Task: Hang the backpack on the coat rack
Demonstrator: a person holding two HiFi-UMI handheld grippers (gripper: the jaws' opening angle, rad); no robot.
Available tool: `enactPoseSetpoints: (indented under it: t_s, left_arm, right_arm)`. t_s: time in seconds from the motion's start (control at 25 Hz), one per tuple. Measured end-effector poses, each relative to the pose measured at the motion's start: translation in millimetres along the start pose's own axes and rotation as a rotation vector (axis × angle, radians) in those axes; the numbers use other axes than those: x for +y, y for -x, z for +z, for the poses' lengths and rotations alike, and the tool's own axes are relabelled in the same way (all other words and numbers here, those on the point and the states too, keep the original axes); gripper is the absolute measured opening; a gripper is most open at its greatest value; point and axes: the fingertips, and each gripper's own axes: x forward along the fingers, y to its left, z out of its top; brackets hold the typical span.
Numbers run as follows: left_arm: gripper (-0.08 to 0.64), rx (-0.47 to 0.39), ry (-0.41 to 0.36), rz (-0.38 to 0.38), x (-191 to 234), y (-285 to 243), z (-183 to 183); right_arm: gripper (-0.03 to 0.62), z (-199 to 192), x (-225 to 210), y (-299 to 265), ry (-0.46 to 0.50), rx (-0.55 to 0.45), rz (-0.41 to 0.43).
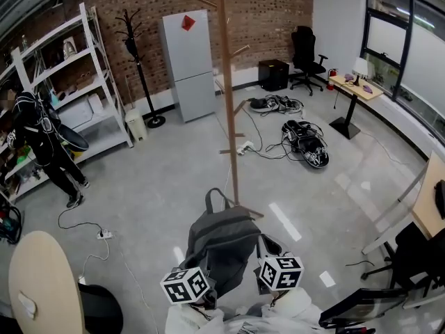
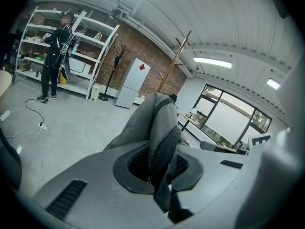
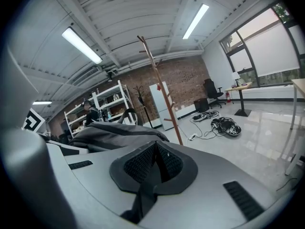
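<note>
Now left tool [image 2: 159, 178] pinching padded strap [image 2: 162, 137] of grey backpack [image 1: 222, 245]; right tool [image 3: 151, 175] pinching thin black strap [image 3: 143, 199]; backpack near wooden coat rack [image 1: 228, 96].

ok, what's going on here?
A person holds a grey fabric backpack with two handheld grippers. The left gripper and the right gripper are each shut on the backpack. The tall wooden coat rack stands just ahead; the backpack is not hung yet. Someone else stands at the white shelves.
</note>
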Motion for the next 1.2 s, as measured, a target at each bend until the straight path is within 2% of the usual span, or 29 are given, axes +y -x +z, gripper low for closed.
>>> enactPoseSetpoints:
  t_s: [0.64,1.2]
  left_arm:
    - [0.019,0.022,0.009,0.018,12,-37,9]
    - [0.018,0.023,0.015,-0.014,31,-86,46]
  right_arm:
    - [0.014,2,-22,-32,-0.025,0.004,-0.017]
    - [0.012,21,-29,-87,-0.013,0.014,-0.048]
